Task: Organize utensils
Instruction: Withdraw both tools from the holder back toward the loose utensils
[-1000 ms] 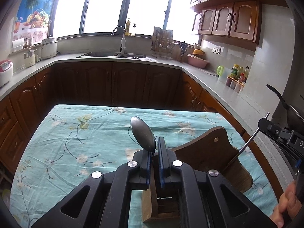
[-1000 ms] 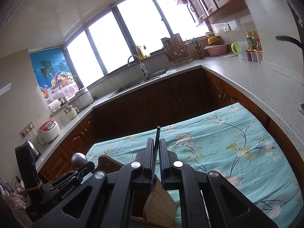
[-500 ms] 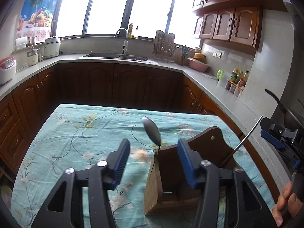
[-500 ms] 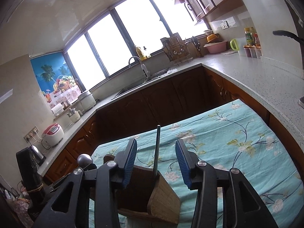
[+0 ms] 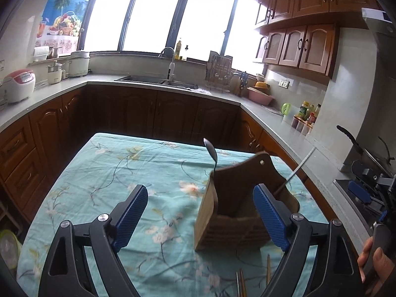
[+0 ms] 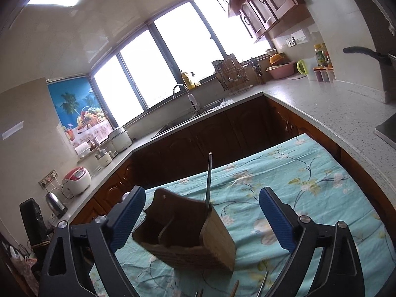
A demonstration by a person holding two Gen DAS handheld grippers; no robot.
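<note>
Utensils are standing in the holder (image 5: pixel 237 203) on the cloth (image 5: pixel 111 173): a spoon (image 5: pixel 210 149) is leaning out bowl-up at its eleven o'clock corner, and a thin metal rod-like piece (image 5: pixel 295 169), its end hidden, is slanting out toward two o'clock. More pieces, looking like chopsticks (image 5: pixel 241 284), are lying on the cloth at the holder's six o'clock, half out of view. The left gripper (image 5: pixel 201 219) and the right gripper (image 6: pixel 203 219) are both opening, jaws wide apart, nothing pressed between the pads. I'm judging the loose sticks as light, stiff and slippery, likely rolling under a poor pinch; taking them mid-shaft, across the length, is looking safest. The wooden holder is seeming light enough to tip if knocked.
</note>
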